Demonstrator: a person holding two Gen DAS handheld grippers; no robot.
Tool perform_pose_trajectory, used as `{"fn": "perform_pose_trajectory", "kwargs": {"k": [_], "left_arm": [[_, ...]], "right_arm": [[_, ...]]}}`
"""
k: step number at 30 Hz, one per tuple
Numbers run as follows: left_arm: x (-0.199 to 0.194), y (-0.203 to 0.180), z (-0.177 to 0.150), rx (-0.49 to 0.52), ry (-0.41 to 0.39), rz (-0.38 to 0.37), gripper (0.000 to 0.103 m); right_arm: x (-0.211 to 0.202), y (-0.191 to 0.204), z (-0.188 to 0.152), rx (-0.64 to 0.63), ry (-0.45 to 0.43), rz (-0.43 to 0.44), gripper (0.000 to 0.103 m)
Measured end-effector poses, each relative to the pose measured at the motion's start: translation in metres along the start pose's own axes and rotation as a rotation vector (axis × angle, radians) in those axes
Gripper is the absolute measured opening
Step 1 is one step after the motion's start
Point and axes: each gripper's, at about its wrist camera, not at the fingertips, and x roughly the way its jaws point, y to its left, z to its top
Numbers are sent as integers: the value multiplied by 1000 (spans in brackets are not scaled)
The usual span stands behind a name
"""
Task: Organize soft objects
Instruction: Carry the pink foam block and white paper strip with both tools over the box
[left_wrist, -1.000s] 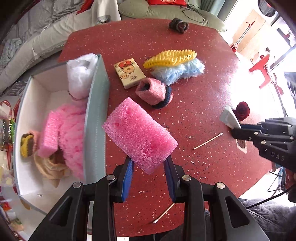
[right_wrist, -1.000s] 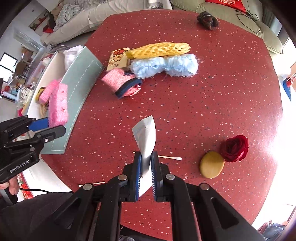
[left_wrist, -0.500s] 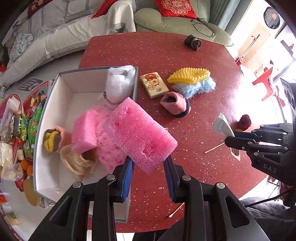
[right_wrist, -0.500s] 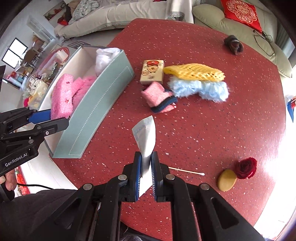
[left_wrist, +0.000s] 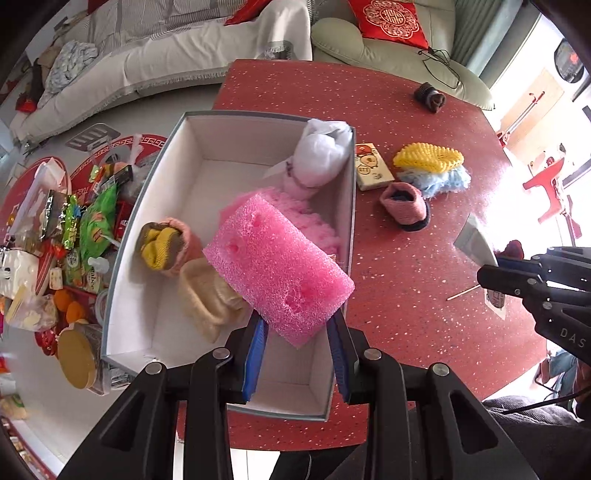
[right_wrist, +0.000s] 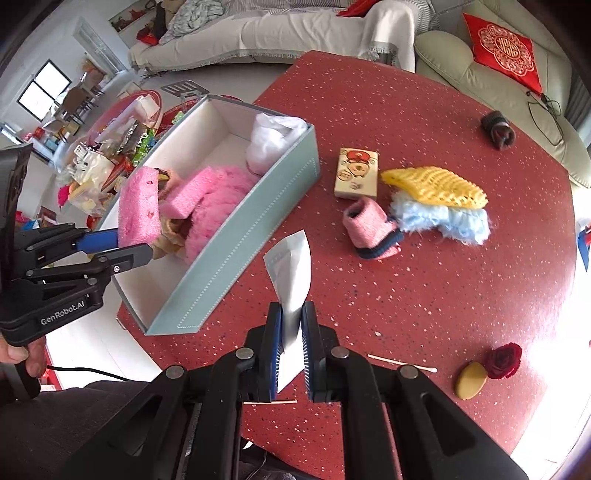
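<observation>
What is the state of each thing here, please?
left gripper: shut on pink sponge, above box
pink sponge: held, not released
box: open, partly filled
right gripper: shut on white packet
white packet: held upright
pink sock: lying on table

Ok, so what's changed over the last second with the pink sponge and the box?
The left hand-held gripper carried the pink foam sponge leftward, from above the red table to over the open box; it has not let go. The right hand-held gripper keeps its grip on the white packet. The items on the table and in the box lie as before.
</observation>
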Motion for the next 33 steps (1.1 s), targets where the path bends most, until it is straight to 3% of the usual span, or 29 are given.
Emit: {"fn": "perform_pose_trajectory", "kwargs": {"k": [18,33], "left_arm": [[-5,35,2,-23,-20,9,34],[-1,64,4,-81,-21,0,34]], "right_arm": [[-2,72,45,-162,-37,-11,11],[1,95,76,-185,-54,-4,11]]}}
